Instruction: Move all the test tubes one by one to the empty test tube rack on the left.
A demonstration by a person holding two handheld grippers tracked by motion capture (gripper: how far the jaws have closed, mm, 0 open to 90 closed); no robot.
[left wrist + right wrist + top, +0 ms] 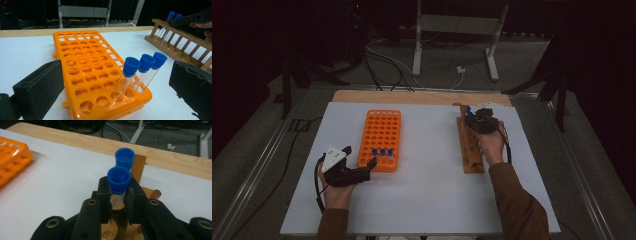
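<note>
- The right claw (117, 202) was clamped on a capped tube (118, 185), just beneath its blue cap, in the wooden rack (470, 145).
- The tube looked light, smooth and breakable; that hold under the cap seemed sensible.
- The left claw (117, 85) stood wide open, empty, beside the orange rack (82, 65).

Both sleeves are brown: the left sleeve (333, 223) ends at the wrist and the right sleeve (518, 202) covers the whole forearm. The left gripper (360, 165) is matt black with a pale grey three-cornered plate (334, 155) on top behind its jaws, blocky, rough-surfaced pads (40, 86), and a thin black cable (317, 186) looping back from it. The right gripper (119, 195) is black too, with curved link arms behind the jaws, each carrying brass-ringed screw holes (91, 202).
</note>
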